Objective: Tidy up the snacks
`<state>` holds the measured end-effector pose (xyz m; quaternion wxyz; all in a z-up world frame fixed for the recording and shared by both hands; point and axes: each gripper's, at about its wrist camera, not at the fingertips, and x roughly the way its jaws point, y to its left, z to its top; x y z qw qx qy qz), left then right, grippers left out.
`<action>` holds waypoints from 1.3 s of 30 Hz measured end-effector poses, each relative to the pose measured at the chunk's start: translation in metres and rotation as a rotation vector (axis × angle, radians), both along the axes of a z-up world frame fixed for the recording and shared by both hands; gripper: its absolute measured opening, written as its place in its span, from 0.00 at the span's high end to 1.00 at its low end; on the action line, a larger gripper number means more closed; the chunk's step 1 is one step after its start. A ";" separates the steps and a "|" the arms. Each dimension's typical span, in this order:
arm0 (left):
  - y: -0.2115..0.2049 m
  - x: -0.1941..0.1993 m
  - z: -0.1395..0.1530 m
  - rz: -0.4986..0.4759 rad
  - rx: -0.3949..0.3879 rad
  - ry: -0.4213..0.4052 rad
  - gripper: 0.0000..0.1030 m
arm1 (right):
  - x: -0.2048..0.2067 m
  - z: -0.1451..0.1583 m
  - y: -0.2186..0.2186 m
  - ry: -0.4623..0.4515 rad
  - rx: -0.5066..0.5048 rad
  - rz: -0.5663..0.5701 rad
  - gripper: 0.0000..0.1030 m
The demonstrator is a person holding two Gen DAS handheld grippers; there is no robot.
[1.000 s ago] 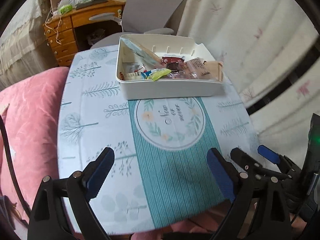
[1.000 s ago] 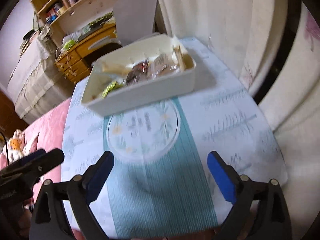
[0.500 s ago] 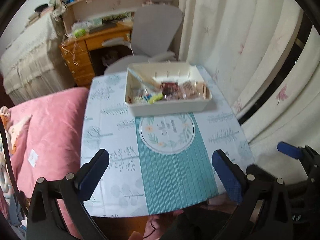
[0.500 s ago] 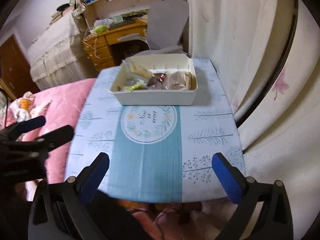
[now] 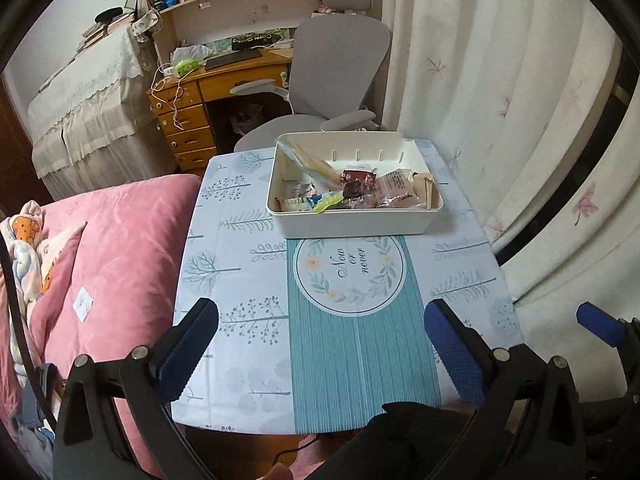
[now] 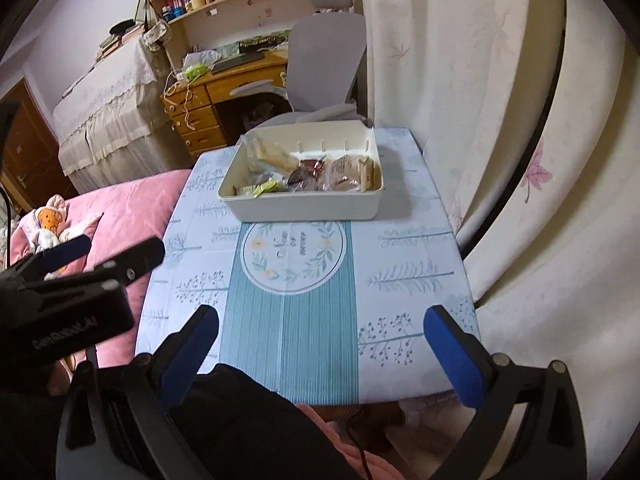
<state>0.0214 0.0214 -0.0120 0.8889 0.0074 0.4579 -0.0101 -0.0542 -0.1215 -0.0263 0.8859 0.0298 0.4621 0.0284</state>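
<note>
A white plastic box (image 5: 352, 227) (image 6: 304, 206) sits at the far end of the small table and holds several wrapped snacks (image 5: 352, 192) (image 6: 312, 174). My left gripper (image 5: 320, 344) is open and empty, held back over the table's near edge, far from the box. My right gripper (image 6: 320, 344) is open and empty too, also over the near edge. In the right wrist view the left gripper (image 6: 80, 256) shows at the left. No snack lies on the tablecloth (image 5: 240, 280) (image 6: 400, 280).
A pink quilt (image 5: 112, 260) lies left of the table. White curtains (image 5: 500, 120) hang along the right. A grey office chair (image 5: 336, 68) and a wooden desk (image 5: 200, 96) stand behind the table.
Both grippers have pulled back and up from the table. The box now looks smaller and farther away. Both stay open and empty.
</note>
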 end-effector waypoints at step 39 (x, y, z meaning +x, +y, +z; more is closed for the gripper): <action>-0.009 -0.002 -0.015 0.116 0.079 0.015 0.01 | 0.021 -0.017 -0.023 0.018 0.021 0.030 0.00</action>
